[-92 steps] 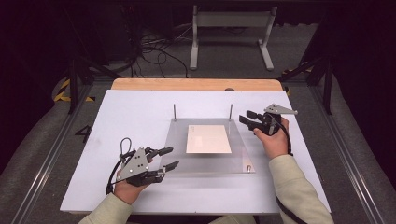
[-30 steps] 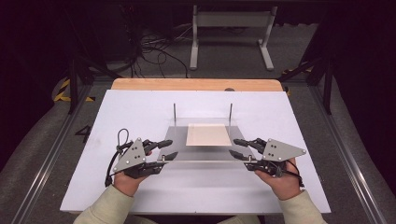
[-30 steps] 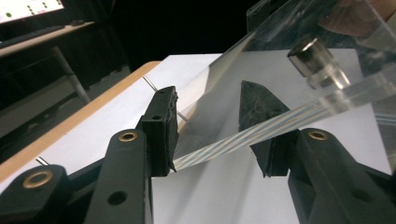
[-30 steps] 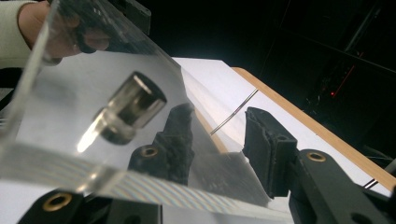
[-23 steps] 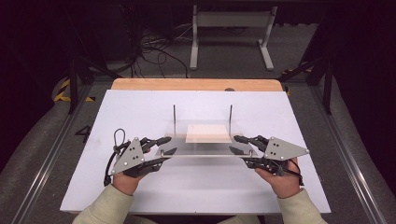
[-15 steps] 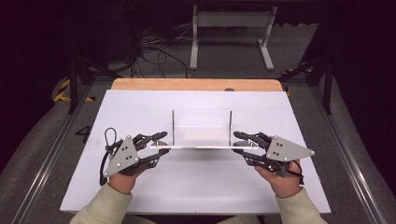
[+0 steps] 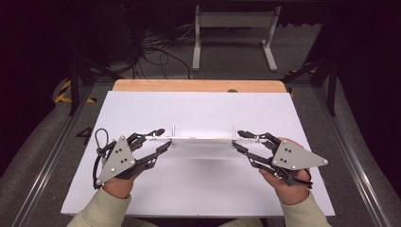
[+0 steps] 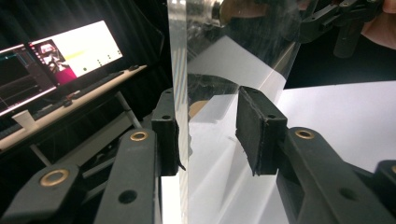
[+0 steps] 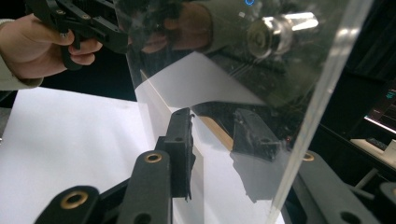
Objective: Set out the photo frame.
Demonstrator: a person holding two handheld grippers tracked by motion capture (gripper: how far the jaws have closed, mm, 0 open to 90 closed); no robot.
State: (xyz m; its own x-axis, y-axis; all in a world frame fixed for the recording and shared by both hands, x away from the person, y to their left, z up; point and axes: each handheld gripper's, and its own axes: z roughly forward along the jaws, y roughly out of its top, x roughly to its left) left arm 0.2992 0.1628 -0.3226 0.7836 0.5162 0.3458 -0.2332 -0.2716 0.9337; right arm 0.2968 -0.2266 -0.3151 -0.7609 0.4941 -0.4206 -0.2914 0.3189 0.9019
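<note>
A clear plate (image 7: 201, 139) hangs edge-on above the table (image 7: 203, 109), its ends between the just-narrowing left gripper (image 7: 158, 140) and right gripper (image 7: 239, 140), pads apparently not clamped.

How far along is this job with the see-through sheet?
Early on, I'd judge. Done: the left gripper and right gripper each have an end of the clear plate between their jaws, which have just been closing; whether the pads pinch it is unclear. In hand: the plate hangs edge-on above the white table, casting a shadow. Left: setting it down somewhere; where isn't shown.
</note>
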